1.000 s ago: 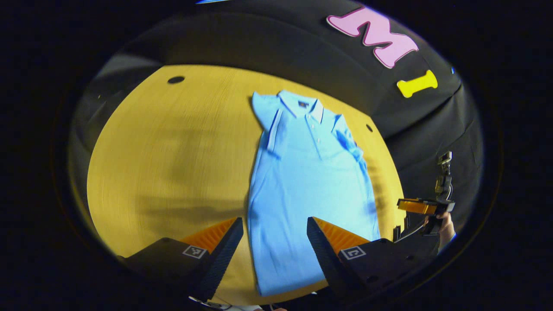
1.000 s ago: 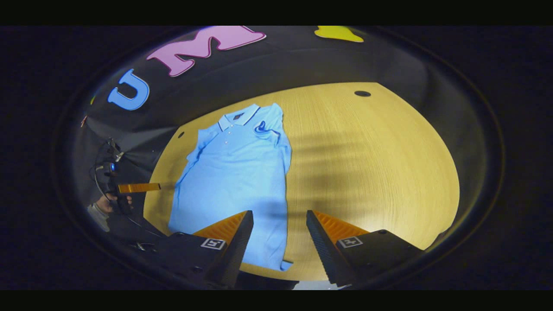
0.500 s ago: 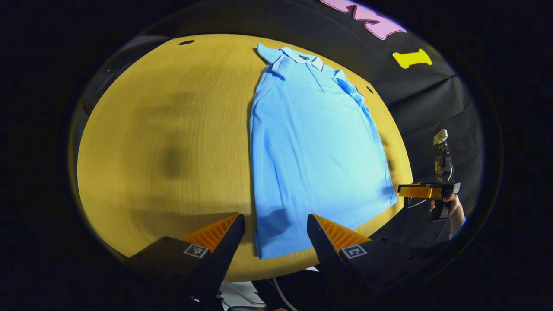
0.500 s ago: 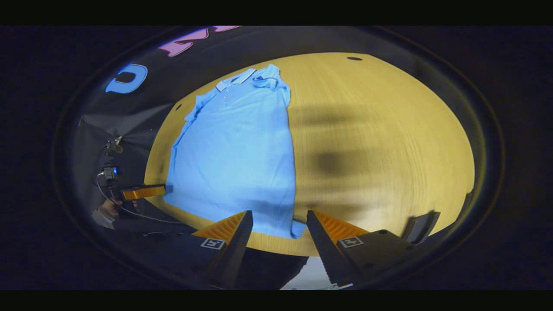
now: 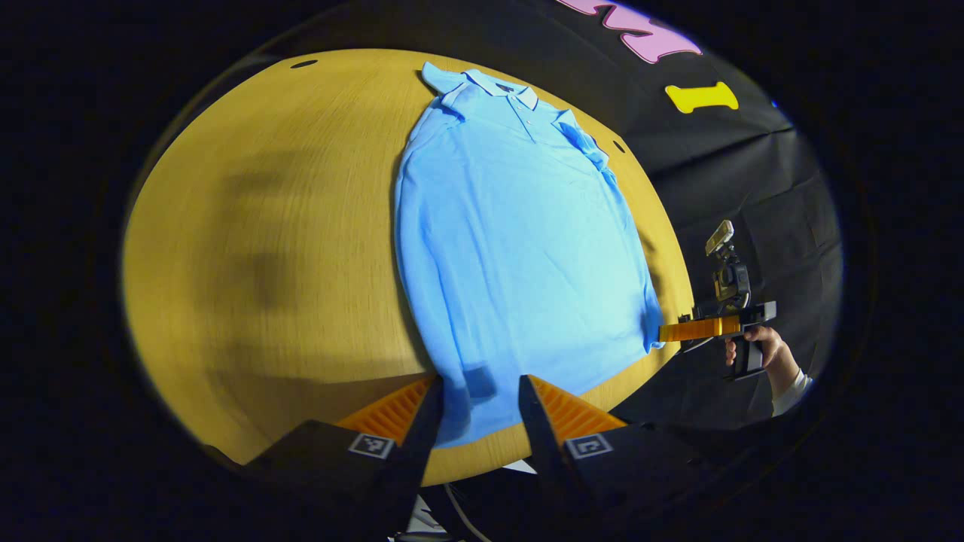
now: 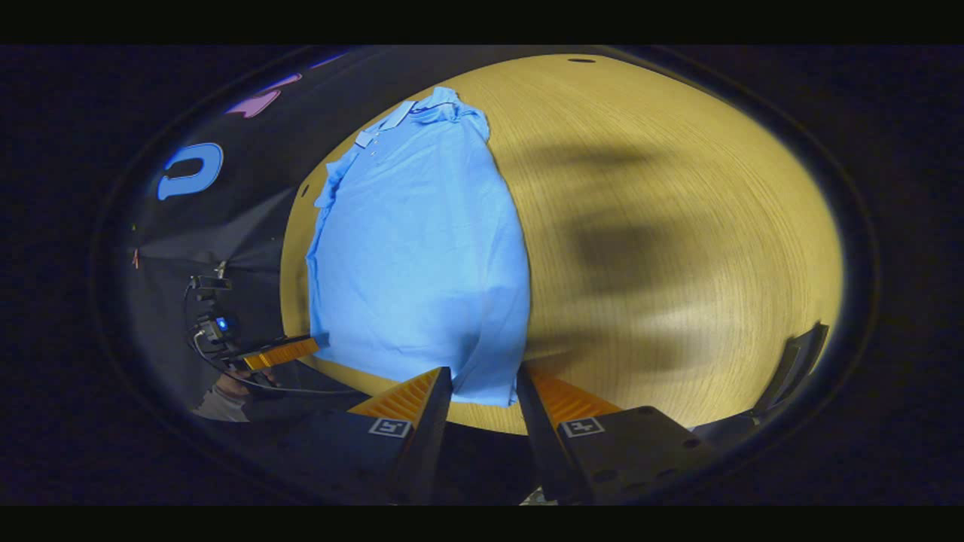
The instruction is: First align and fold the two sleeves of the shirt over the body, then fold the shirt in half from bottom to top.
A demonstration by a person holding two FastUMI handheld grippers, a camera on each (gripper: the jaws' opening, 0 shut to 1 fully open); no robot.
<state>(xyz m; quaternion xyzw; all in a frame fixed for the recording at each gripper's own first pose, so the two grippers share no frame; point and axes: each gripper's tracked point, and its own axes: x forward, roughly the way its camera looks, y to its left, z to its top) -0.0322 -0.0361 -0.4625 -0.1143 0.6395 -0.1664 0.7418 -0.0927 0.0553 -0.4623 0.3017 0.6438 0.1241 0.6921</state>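
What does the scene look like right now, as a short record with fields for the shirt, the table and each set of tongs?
shirt: light blue polo shirt, flat on the table, collar at the far end, sleeves folded in over the body
table: wooden table
left tongs: open, at the shirt's bottom hem, one corner between the fingers
right tongs: open, at the hem's other corner
task stage: bottom-to-top fold not yet done

a round wooden table with a pale yellow grained top fills the booth, small dark holes near its far rim. creased black cloth hangs behind. soft shadows cross the wood.
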